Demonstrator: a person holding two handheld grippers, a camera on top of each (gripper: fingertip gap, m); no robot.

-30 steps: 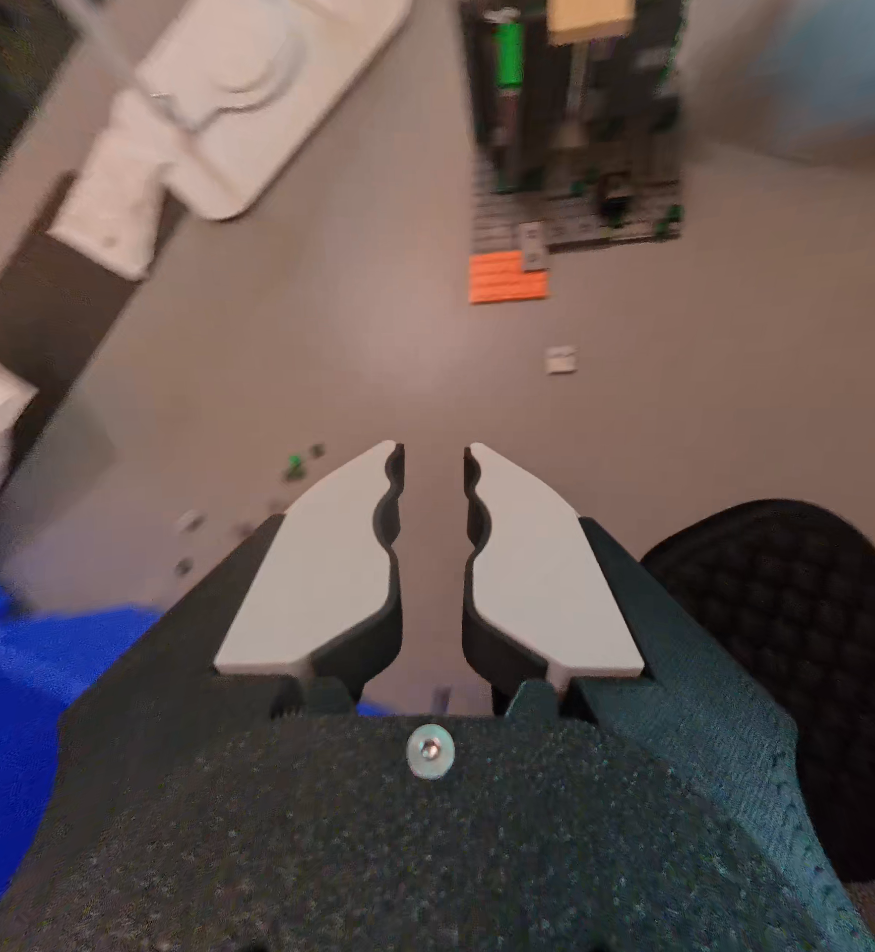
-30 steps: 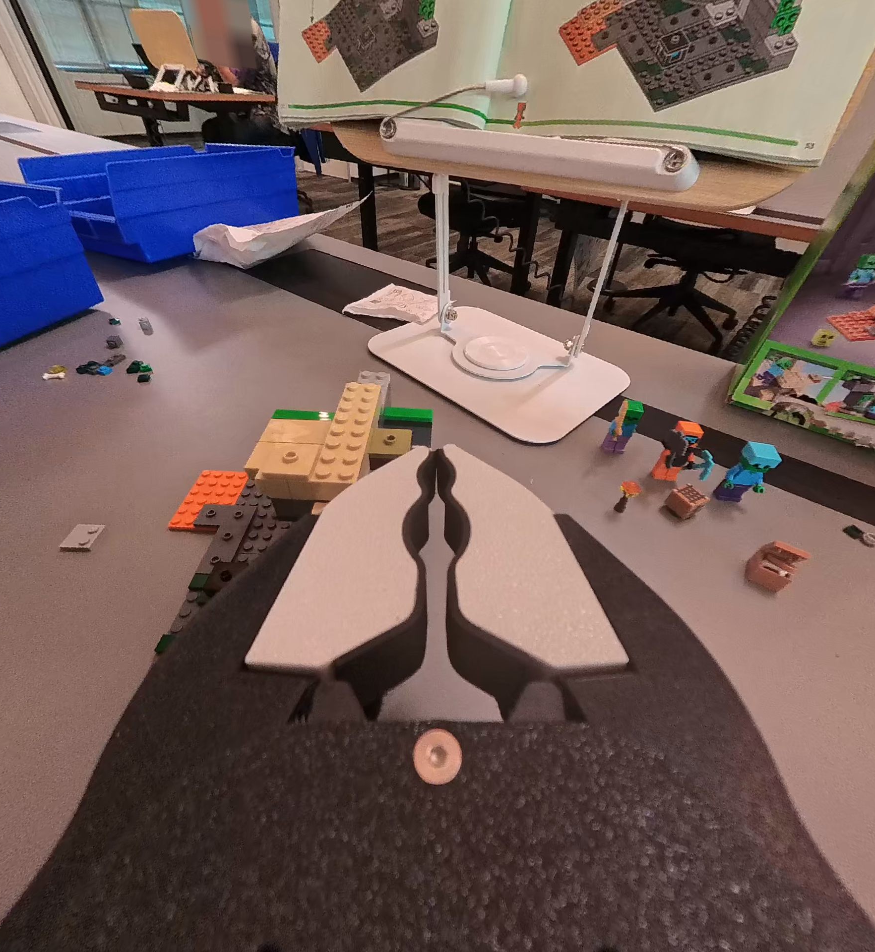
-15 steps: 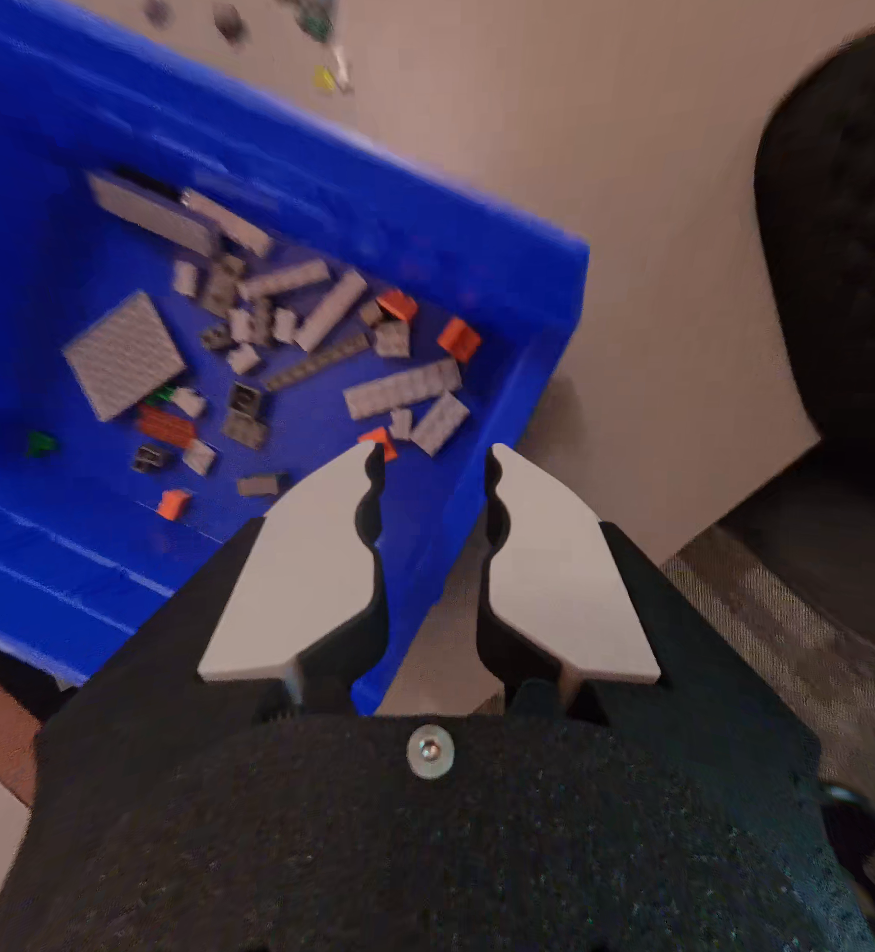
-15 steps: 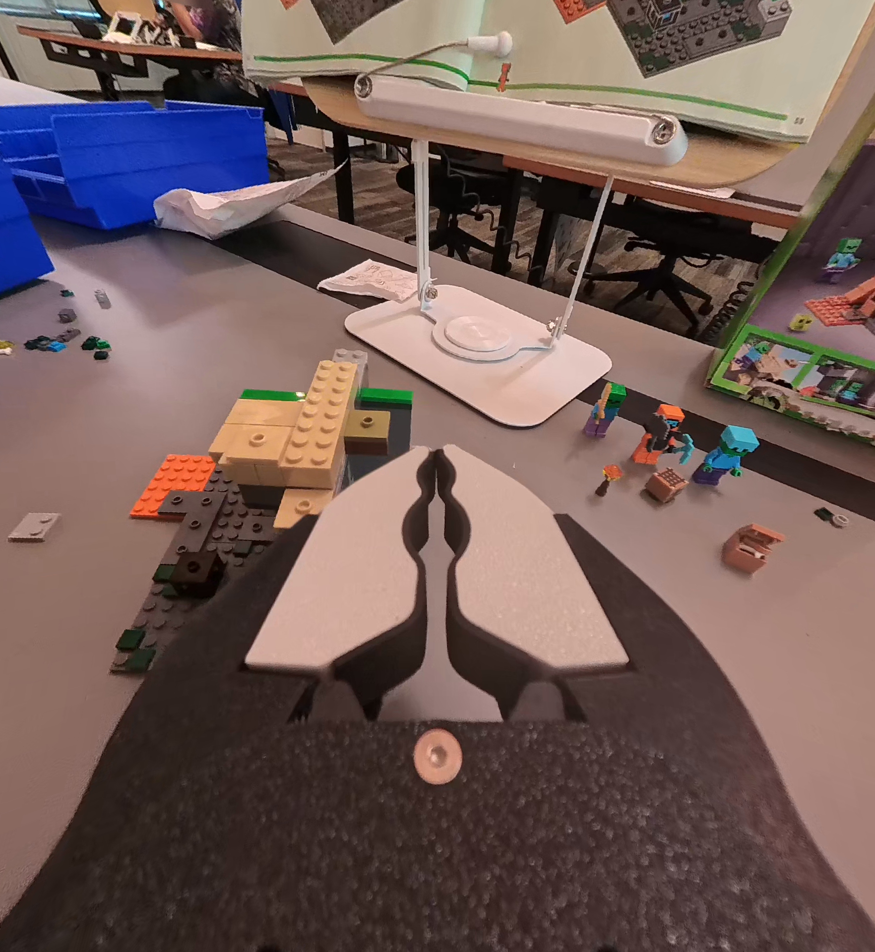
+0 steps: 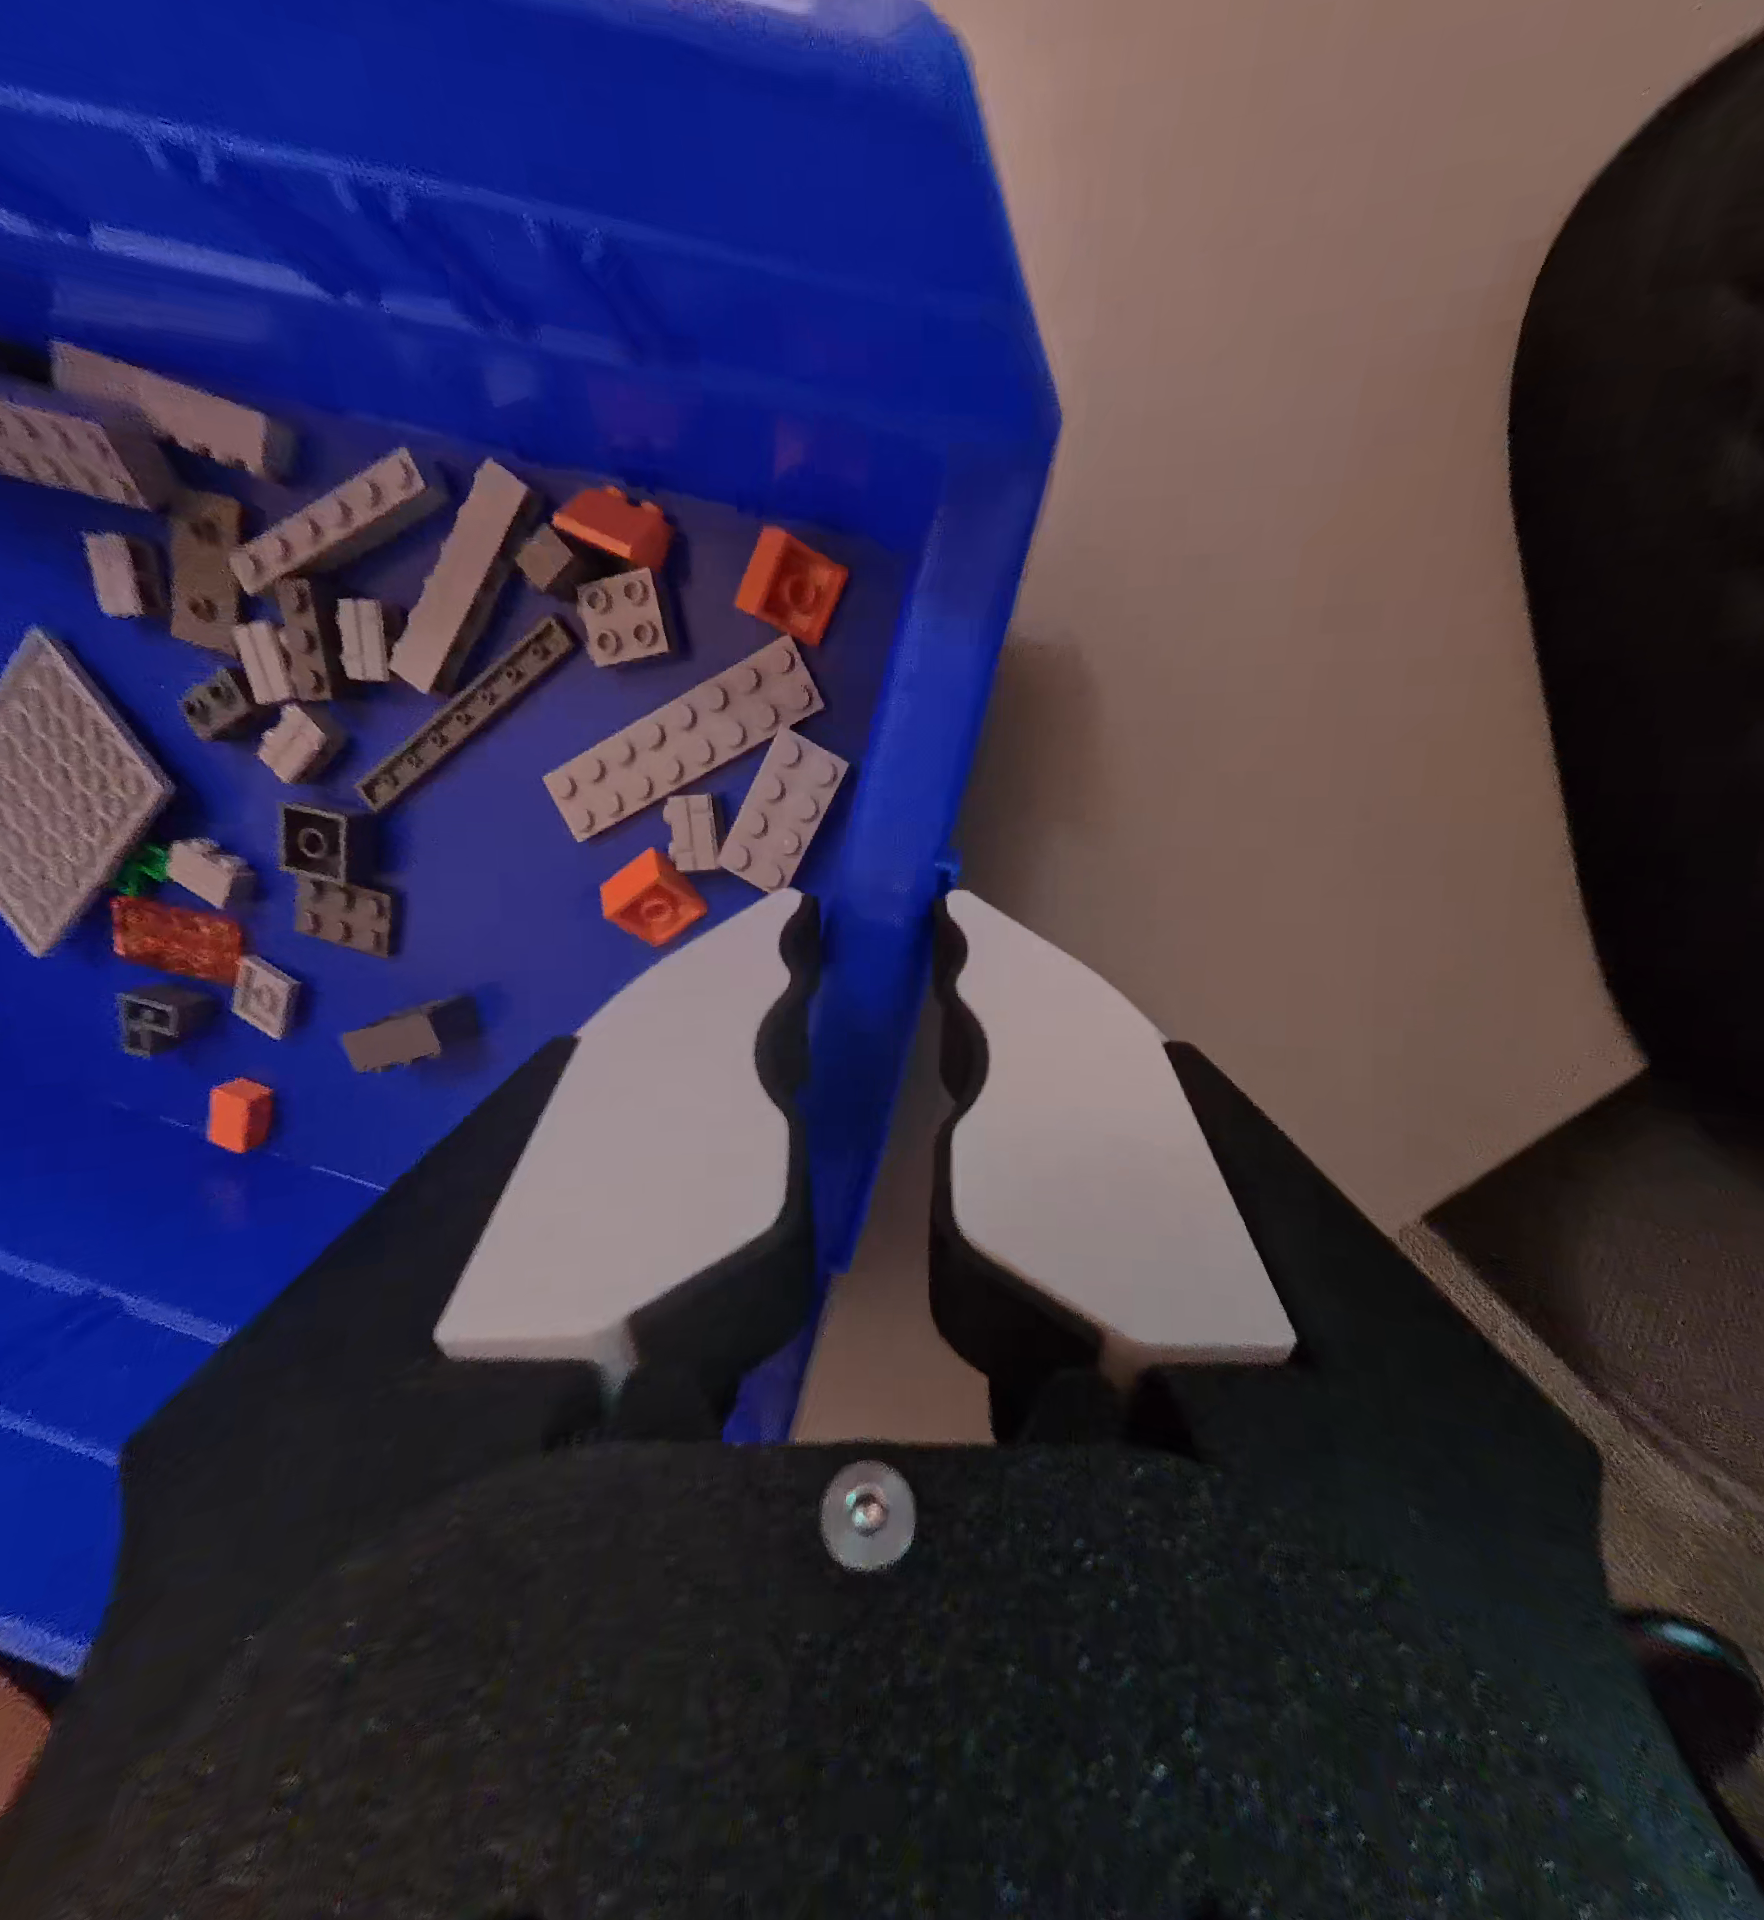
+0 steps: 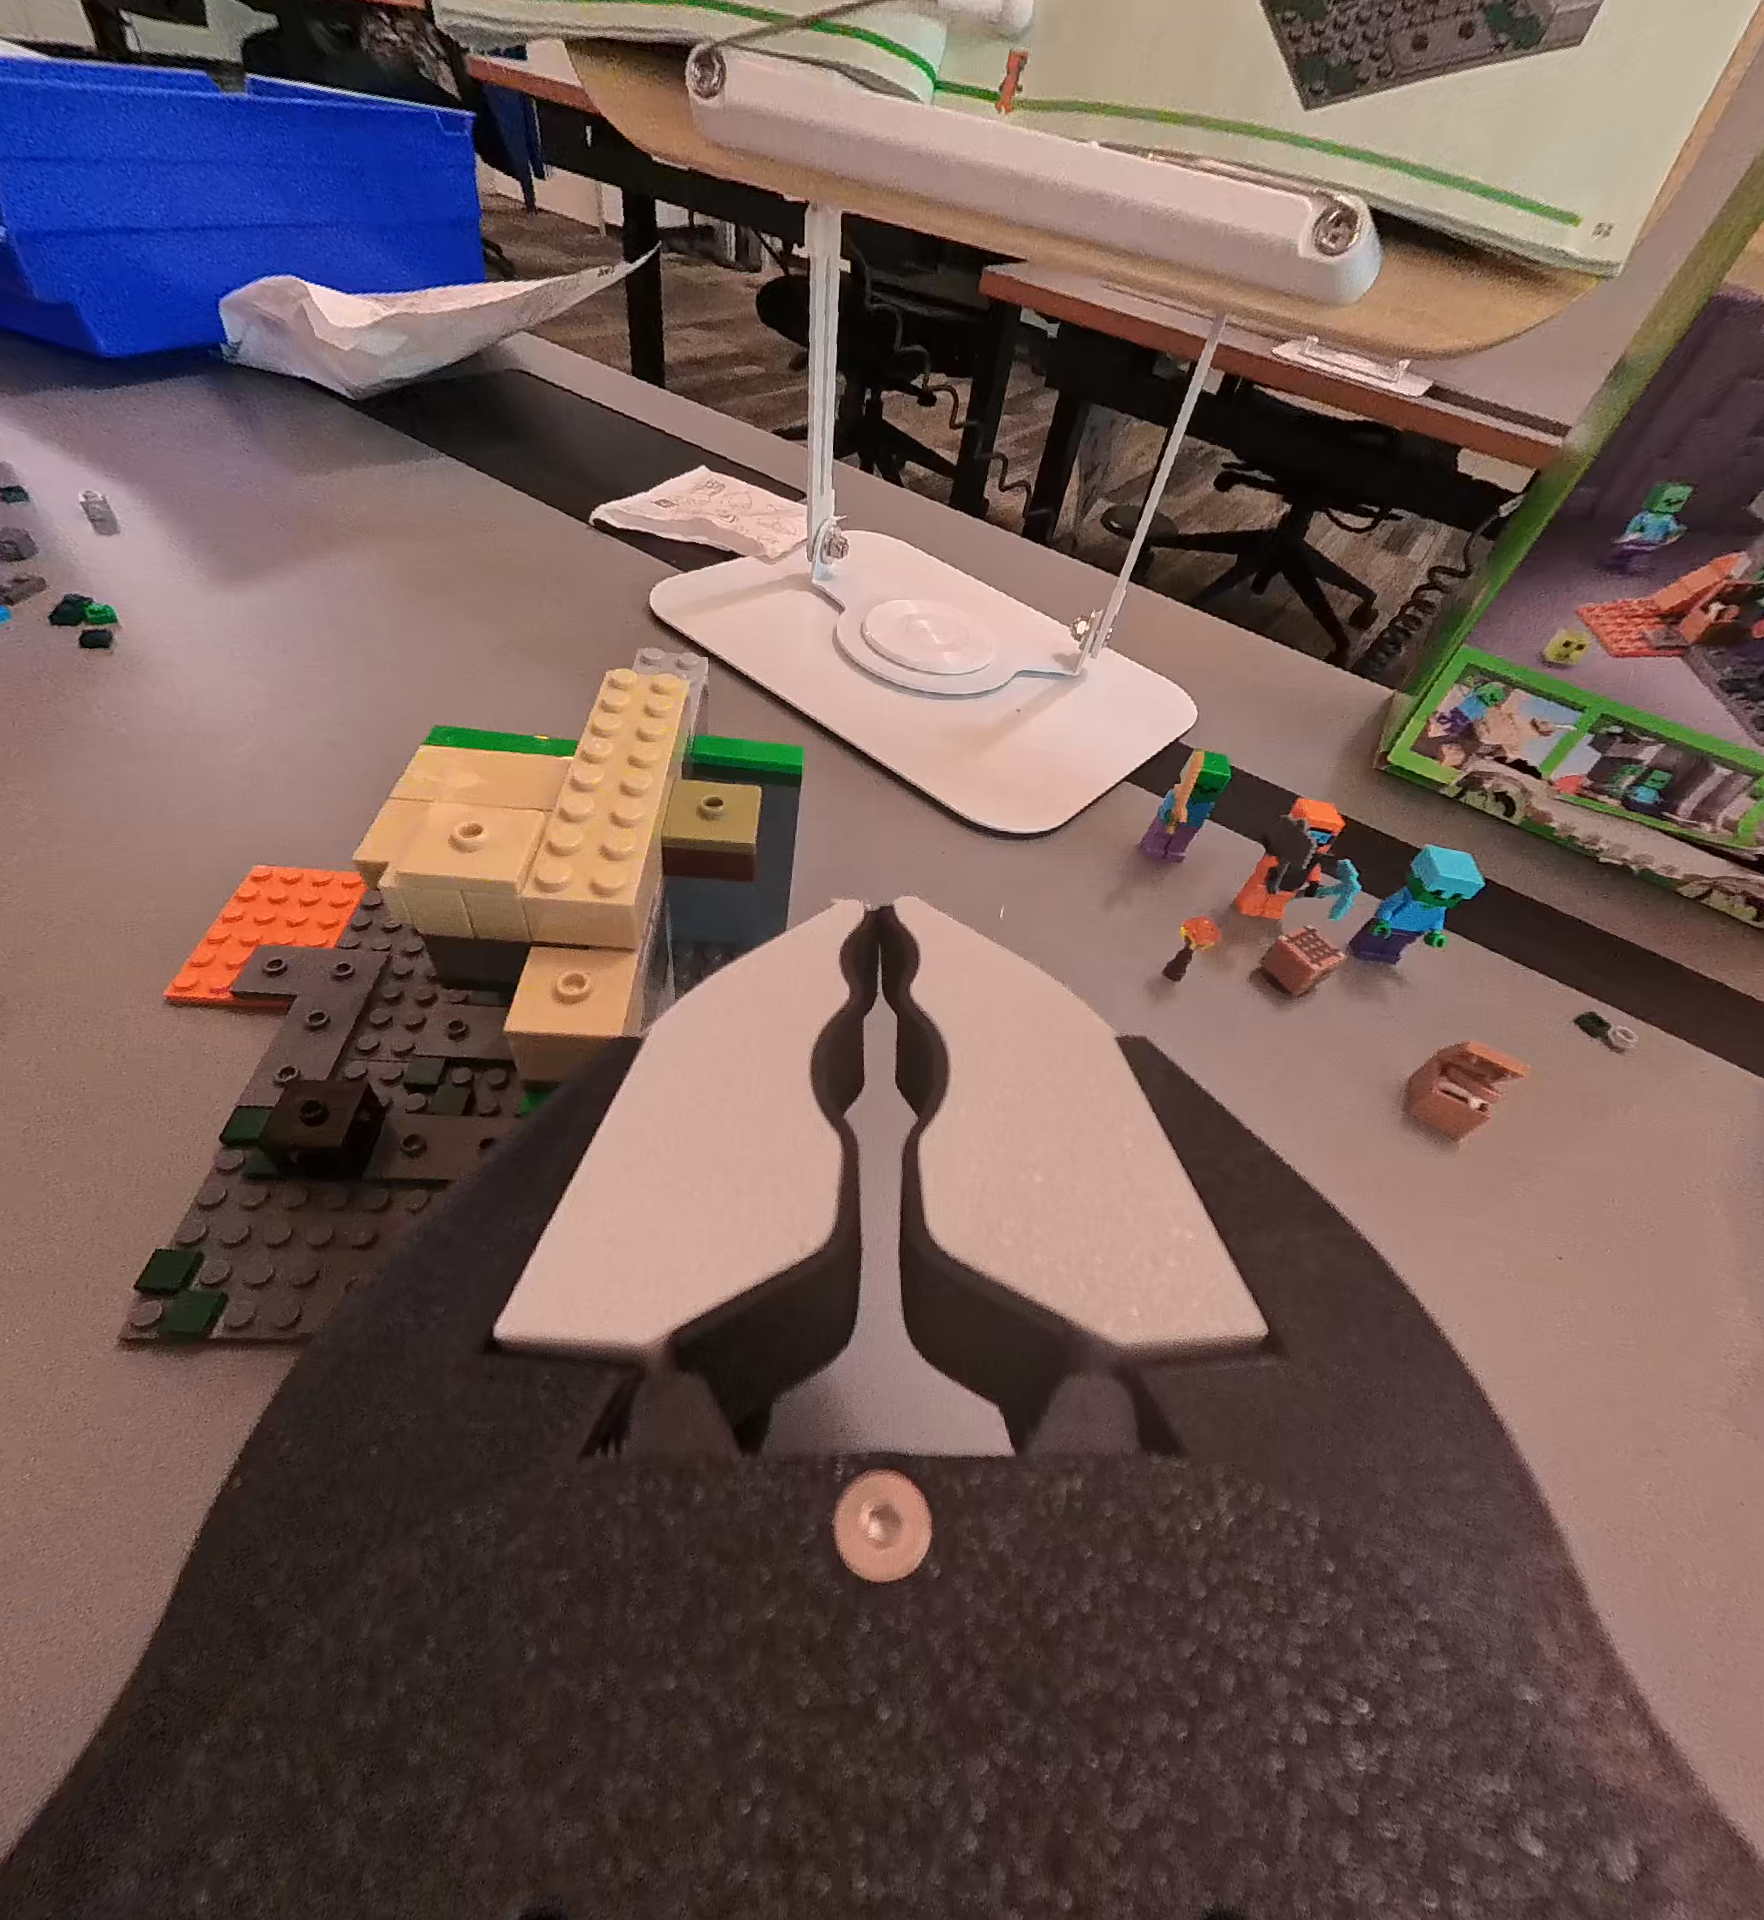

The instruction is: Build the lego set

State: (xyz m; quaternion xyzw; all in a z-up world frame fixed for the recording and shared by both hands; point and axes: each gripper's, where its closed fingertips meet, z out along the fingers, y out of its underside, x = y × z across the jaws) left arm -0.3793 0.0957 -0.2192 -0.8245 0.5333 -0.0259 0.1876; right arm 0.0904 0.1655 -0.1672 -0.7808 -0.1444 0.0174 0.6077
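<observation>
In the left wrist view my left gripper [image 5: 870,914] is open and empty, held above the right wall of a blue bin [image 5: 961,540]. The bin holds several loose grey plates [image 5: 686,738], grey bricks and orange pieces [image 5: 790,587]. In the right wrist view my right gripper [image 6: 880,912] is shut and empty, above the table just right of the partly built model [image 6: 545,862]: tan bricks stacked on a dark grey baseplate [image 6: 275,1236] with an orange plate [image 6: 270,920] at its left corner.
A white stand [image 6: 961,675] holding the instruction booklet is behind the model. Three minifigures [image 6: 1293,862], a small brown chest [image 6: 1465,1086] and the set box [image 6: 1667,644] are to the right. More blue bins [image 6: 182,197] and scattered small pieces [image 6: 16,592] lie left. A black chair [image 5: 1688,520] is beside the bin.
My left gripper swung from over the table and model to the blue bin, then moved closer to its right wall. The right gripper drew slightly nearer the model and stayed shut.
</observation>
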